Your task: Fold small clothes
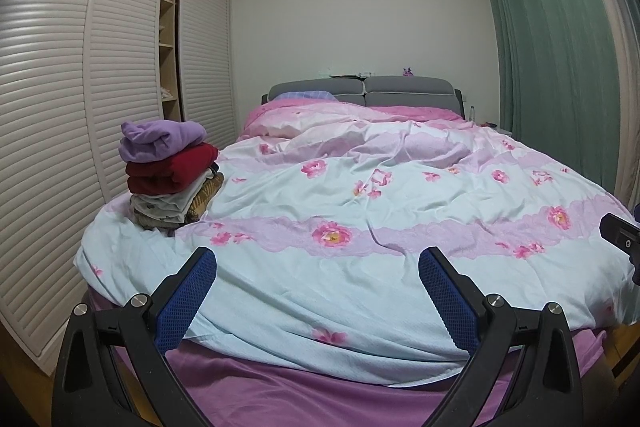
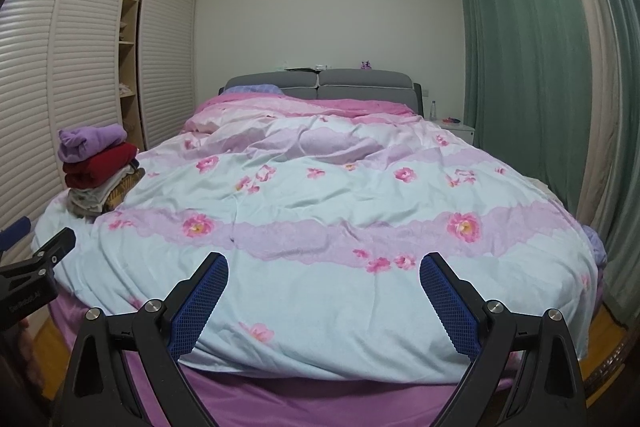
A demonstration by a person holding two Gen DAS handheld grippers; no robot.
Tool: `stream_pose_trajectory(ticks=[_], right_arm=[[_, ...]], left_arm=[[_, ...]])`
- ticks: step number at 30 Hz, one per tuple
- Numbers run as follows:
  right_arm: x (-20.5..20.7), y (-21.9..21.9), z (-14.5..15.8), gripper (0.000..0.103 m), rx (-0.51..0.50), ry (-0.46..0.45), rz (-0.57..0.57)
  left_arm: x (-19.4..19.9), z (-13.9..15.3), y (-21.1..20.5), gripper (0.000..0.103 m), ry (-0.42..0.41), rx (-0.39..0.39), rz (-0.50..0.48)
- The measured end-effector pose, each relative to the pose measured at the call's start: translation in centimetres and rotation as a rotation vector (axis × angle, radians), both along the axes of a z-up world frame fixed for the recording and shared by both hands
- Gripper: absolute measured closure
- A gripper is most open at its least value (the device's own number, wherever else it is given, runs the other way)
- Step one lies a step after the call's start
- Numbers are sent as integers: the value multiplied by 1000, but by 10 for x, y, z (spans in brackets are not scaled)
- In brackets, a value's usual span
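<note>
A stack of folded clothes [image 1: 170,175] sits on the bed's near left corner, a purple piece on top, a dark red one under it, pale pieces below. It also shows in the right wrist view [image 2: 98,171]. My left gripper [image 1: 318,259] is open and empty, held at the foot of the bed, right of the stack. My right gripper [image 2: 324,265] is open and empty, over the foot edge near the middle. No loose garment shows on the quilt.
The bed carries a pale blue and pink floral quilt [image 1: 380,195] over a purple sheet [image 1: 300,391]. A louvred wardrobe [image 1: 60,87] stands left, green curtains [image 2: 520,47] right, a grey headboard [image 2: 320,83] at the back. A white nightstand [image 2: 456,126] stands beside the headboard.
</note>
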State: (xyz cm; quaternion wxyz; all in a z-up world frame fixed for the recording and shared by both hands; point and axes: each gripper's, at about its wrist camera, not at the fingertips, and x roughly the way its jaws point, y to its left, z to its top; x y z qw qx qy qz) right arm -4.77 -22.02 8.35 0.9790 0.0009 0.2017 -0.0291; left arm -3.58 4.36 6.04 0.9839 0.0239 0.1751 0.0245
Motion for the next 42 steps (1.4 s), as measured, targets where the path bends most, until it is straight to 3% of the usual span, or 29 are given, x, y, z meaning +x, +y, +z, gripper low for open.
stream_pose_trajectory(ticks=[42], right_arm=[[-2, -1, 1, 5, 11, 6, 3]], left_arm=[[0, -5, 3, 0, 31, -15, -11]])
